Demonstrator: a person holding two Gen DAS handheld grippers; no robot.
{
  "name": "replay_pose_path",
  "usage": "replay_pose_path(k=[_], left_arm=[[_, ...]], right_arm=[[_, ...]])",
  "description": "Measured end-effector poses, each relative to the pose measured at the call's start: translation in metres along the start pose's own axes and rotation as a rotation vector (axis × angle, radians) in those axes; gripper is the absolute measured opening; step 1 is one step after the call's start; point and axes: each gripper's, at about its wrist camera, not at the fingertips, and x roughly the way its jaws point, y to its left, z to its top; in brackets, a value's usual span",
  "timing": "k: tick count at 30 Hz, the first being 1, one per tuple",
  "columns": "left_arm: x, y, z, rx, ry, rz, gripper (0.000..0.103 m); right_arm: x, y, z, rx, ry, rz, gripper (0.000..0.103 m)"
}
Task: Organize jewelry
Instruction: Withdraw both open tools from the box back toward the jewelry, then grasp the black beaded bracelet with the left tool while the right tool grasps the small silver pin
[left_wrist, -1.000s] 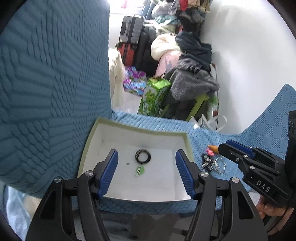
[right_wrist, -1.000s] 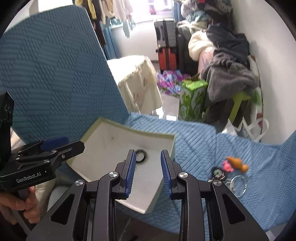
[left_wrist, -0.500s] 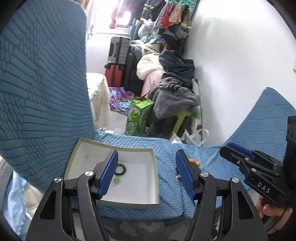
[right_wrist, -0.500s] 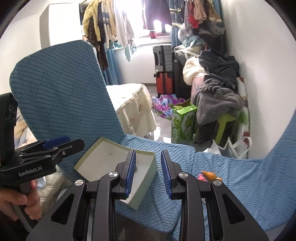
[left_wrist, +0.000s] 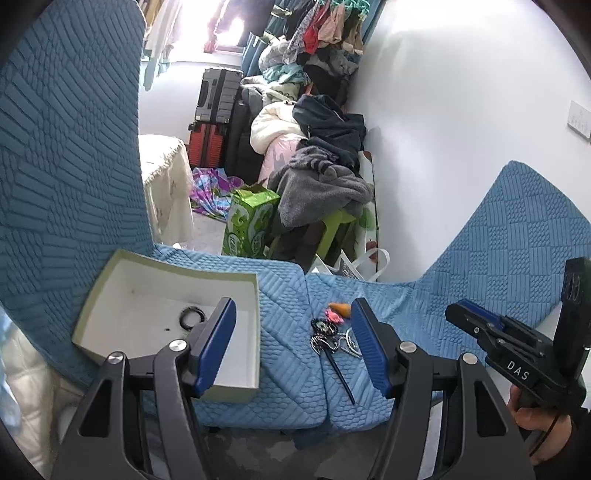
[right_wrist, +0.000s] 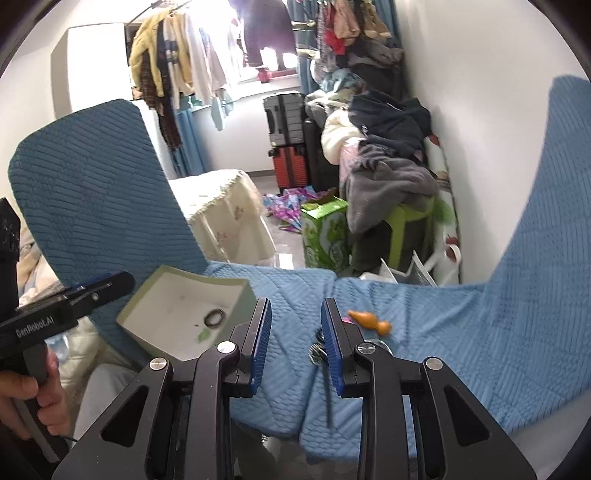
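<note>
Partly done, by my judgement: a black coiled ring (left_wrist: 192, 316) lies in the shallow white cardboard box (left_wrist: 110, 273) at lower left; the tangled jewellery heap (left_wrist: 334, 334) remains on the blue quilted cover (left_wrist: 288, 295) at centre; left gripper (left_wrist: 291, 347) released and right gripper (right_wrist: 295, 347) narrowly parted, both empty.

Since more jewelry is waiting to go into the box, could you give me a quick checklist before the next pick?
1. Left gripper empty, jaws apart: ok.
2. Right gripper empty, jaws narrowly apart: ok.
3. Box open on the blue cover with room inside, black ring already in it: ok.
4. Jewelry pile in clear view, nothing covering it: ok.
5. Pieces separate enough to lift one alone: cannot tell, they look tangled.
6. Orange piece lies apart from the tangle: ok.
</note>
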Motion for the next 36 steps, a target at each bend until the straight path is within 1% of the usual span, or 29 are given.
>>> replay_pose_path(k=[3,5,9,14,18,20,23,27,28,31,34,36], left_arm=[[0.006,-0.008,-0.011,0.004,0.007,-0.005,0.065],[0.013,-0.014,-0.017,0.006,0.027,0.008,0.065],[0.025,-0.024,-0.031,0.02,0.073,0.006,0.065],[0.04,-0.039,-0.046,0.036,0.107,-0.03,0.065],[0.053,-0.049,-0.057,0.052,0.109,-0.057,0.065],[0.064,-0.053,-0.062,0.054,0.122,-0.07,0.065],[0.081,-0.054,-0.064,0.052,0.14,-0.088,0.064],[0.109,-0.051,-0.064,0.009,0.183,-0.117,0.062],[0.119,-0.05,-0.064,-0.003,0.203,-0.119,0.058],[0.146,-0.046,-0.067,-0.035,0.246,-0.126,0.054],[0.166,-0.042,-0.07,-0.063,0.279,-0.124,0.052],[0.18,-0.039,-0.07,-0.078,0.297,-0.119,0.049]], right_arm=[[-0.001,-0.011,-0.014,0.008,0.001,-0.013,0.025],[-0.002,-0.019,-0.022,0.018,0.004,-0.019,0.025],[-0.003,-0.034,-0.035,0.039,0.007,-0.021,0.025],[-0.001,-0.049,-0.054,0.038,0.007,-0.027,0.025],[0.01,-0.057,-0.077,0.028,0.008,-0.014,0.025],[0.021,-0.061,-0.091,0.018,0.012,-0.011,0.025],[0.039,-0.066,-0.102,0.012,0.03,0.006,0.025],[0.062,-0.075,-0.104,0.0,0.043,0.037,0.025],[0.068,-0.077,-0.104,-0.004,0.045,0.047,0.025],[0.092,-0.085,-0.105,-0.016,0.068,0.093,0.023],[0.117,-0.09,-0.107,-0.029,0.096,0.162,0.022],[0.131,-0.087,-0.109,-0.084,0.108,0.18,0.021]])
